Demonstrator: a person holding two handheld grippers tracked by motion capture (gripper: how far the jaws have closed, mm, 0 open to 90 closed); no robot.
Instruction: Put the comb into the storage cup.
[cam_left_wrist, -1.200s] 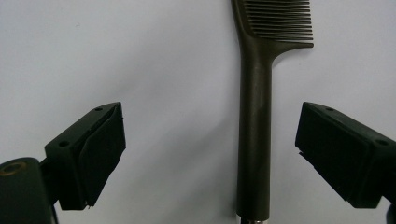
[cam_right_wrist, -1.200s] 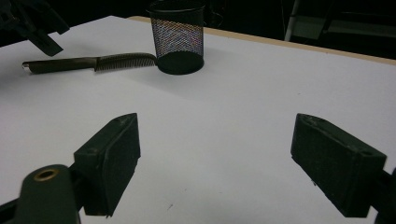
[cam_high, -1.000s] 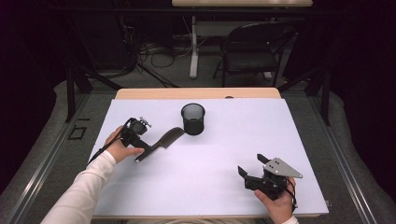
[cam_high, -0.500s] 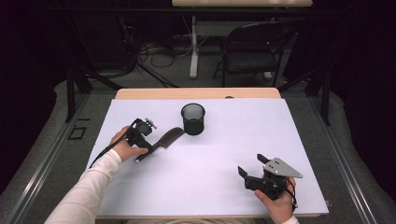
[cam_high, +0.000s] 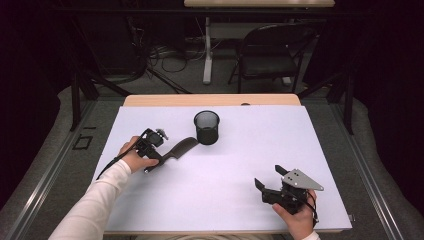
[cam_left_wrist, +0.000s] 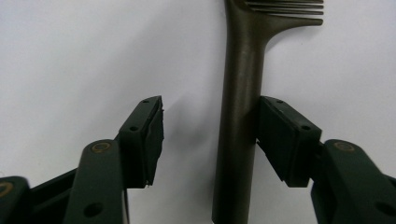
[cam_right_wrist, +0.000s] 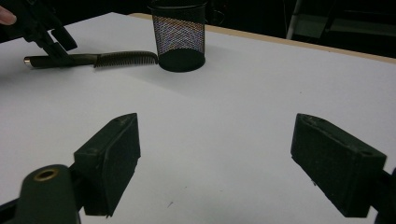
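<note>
White table (cam_high: 240, 165), comb (cam_left_wrist: 238, 116) touching one pad

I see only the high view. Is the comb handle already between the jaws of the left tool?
Observer: Yes. In the left gripper view the comb handle lies between the jaws of the left tool, which have just been closing.
Operator: Do both pads press on it?
Observer: No. One pad touches the handle; the other pad is apart from it.
Operator: And the right tool?
Observer: The right tool is wide open, with nothing between its jaws, facing the mesh cup.
</note>
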